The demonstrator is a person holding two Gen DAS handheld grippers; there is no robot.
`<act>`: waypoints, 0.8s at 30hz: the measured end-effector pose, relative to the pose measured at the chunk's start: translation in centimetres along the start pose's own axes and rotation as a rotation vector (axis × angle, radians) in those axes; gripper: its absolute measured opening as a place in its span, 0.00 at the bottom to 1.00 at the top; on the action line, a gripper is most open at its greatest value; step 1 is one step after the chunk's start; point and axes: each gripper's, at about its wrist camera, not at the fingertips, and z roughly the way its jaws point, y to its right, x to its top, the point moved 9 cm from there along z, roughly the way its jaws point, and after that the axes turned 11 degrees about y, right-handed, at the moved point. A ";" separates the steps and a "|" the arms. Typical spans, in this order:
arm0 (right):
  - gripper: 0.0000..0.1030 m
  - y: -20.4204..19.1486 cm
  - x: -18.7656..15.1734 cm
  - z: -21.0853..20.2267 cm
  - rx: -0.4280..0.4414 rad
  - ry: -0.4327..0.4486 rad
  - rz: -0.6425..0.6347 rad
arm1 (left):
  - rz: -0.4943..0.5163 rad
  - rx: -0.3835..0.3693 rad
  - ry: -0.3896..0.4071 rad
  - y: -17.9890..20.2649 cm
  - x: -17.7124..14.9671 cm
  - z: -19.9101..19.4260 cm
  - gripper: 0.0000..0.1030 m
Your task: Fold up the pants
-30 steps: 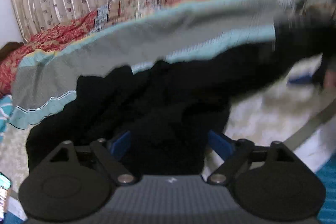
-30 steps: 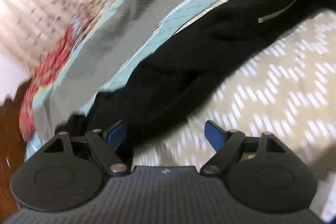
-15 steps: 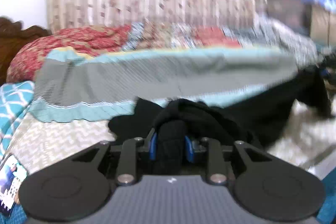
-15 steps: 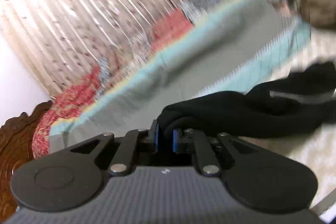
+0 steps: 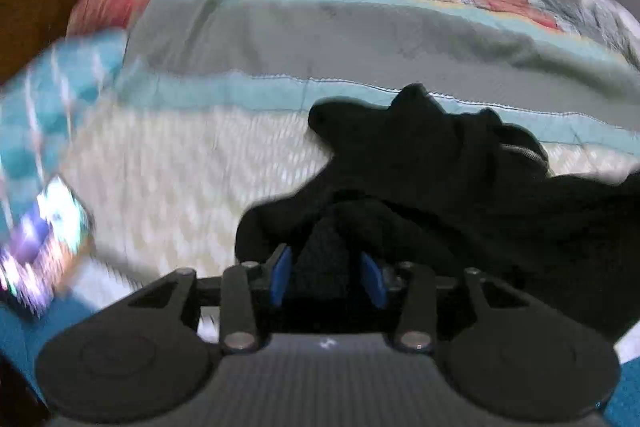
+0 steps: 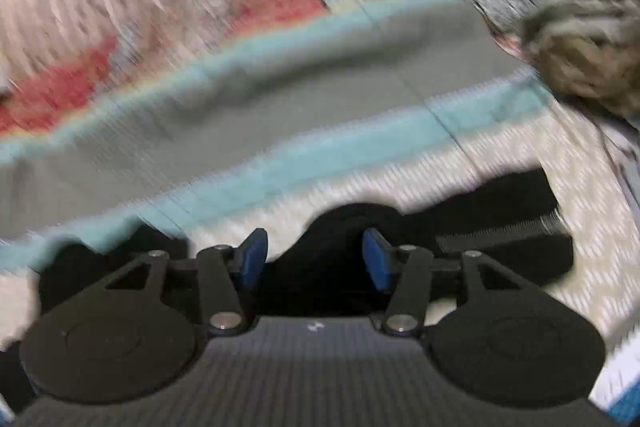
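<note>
One pair of black fabric pants (image 5: 460, 187) lies bunched on the cream zigzag-patterned bed cover (image 5: 180, 179), a silver zipper (image 5: 524, 151) showing near its far edge. The left gripper (image 5: 328, 277) has a fold of the cloth between its blue pads; its jaws have just been opening, so whether they pinch it I cannot tell. The right gripper (image 6: 312, 259) has jaws apart, just opened, black cloth lying loose between them. Beyond lies a grey, teal-bordered blanket (image 6: 280, 99).
</note>
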 end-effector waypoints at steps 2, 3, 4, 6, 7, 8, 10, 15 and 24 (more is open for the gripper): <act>0.54 0.5 -2.4 -1.2 0.077 -0.026 0.052 | -0.059 -0.063 0.042 -1.4 0.0 -1.9 0.41; 0.54 0.6 -3.3 -1.9 0.107 -0.035 0.054 | -0.059 -0.056 0.050 -2.1 -0.1 -2.6 0.43; 0.54 0.6 -4.2 -2.9 0.139 -0.039 0.041 | -0.062 -0.041 0.057 -2.7 -0.2 -3.3 0.43; 0.55 -0.2 -5.6 -5.0 0.220 -0.040 0.007 | -0.084 -0.058 0.064 -3.3 -0.7 -4.4 0.45; 0.57 -0.8 -6.5 -6.1 0.271 -0.053 -0.007 | -0.110 -0.097 0.057 -3.5 -0.9 -5.0 0.47; 0.61 -1.6 -7.4 -6.9 0.324 -0.077 -0.019 | -0.134 -0.128 0.052 -3.3 -1.2 -5.4 0.49; 0.64 -3.2 -9.2 -8.0 0.407 -0.140 -0.020 | -0.177 -0.170 0.049 -3.1 -1.7 -6.0 0.55; 0.72 -9.9 -12.2 -11.5 0.565 -0.125 -0.223 | -0.231 -0.143 0.002 -2.7 -3.8 -4.9 0.57; 0.49 -23.5 -17.5 -9.4 0.699 -0.054 -0.743 | -0.292 -0.117 0.012 -5.1 -4.8 -6.4 0.57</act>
